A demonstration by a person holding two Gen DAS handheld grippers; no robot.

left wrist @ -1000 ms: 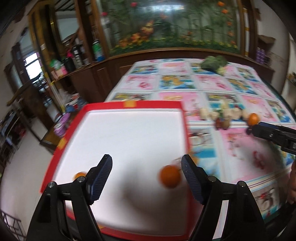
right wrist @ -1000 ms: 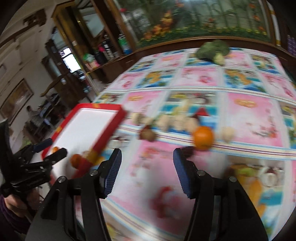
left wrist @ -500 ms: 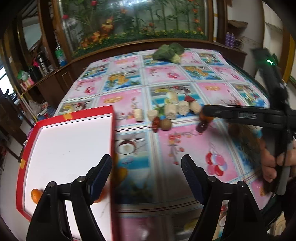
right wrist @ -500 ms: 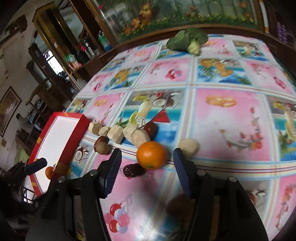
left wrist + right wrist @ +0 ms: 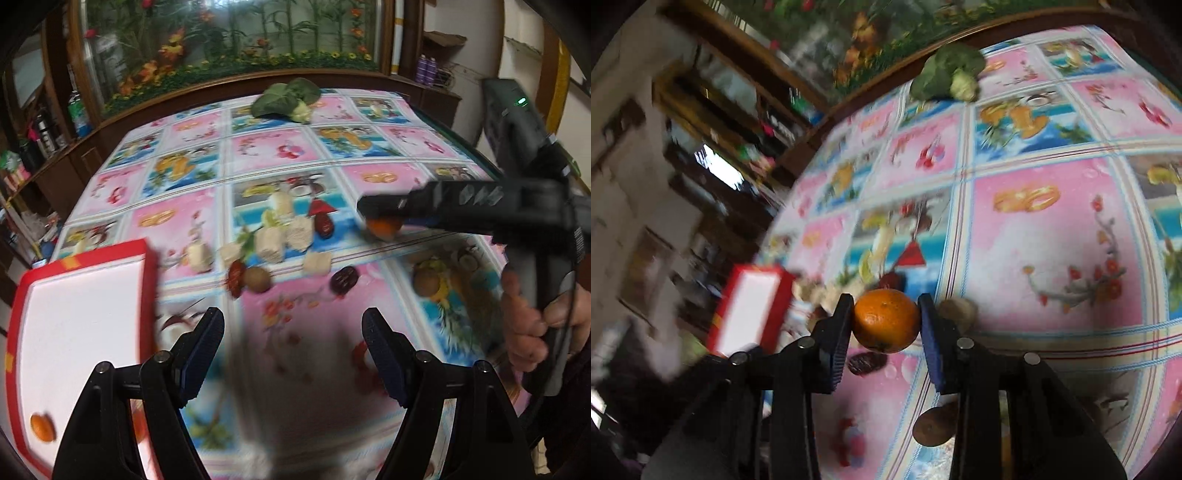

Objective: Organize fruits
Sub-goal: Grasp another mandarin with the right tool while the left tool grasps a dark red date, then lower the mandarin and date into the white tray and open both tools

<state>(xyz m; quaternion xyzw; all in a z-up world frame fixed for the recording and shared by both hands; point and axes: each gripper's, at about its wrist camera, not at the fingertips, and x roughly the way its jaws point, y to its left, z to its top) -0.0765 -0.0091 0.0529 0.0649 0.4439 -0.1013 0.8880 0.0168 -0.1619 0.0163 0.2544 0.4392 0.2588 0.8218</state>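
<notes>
My right gripper [image 5: 885,301] is shut on an orange mandarin [image 5: 886,320], both blue pads pressed to its sides, low over the tablecloth. Seen from the left wrist, that right gripper [image 5: 373,212] reaches in from the right with the mandarin [image 5: 384,227] under its tip. Over the cloth near the front, my left gripper [image 5: 293,328] is open and holds nothing. A red-rimmed white tray [image 5: 85,254] lies to its left with a small mandarin [image 5: 42,427] on it. The tray [image 5: 783,291] also shows left of the right gripper.
Pale chunks [image 5: 271,243], dark red dates [image 5: 344,277] and brown round fruits [image 5: 257,279] are scattered mid-table. A green leafy vegetable [image 5: 286,98] lies at the far edge. A person's hand [image 5: 528,317] grips the right handle. Wooden shelves stand along the left.
My right gripper moved down onto the mandarin and shut on it. My left gripper swung right, off the tray, leaving two mandarins on it, and stayed open.
</notes>
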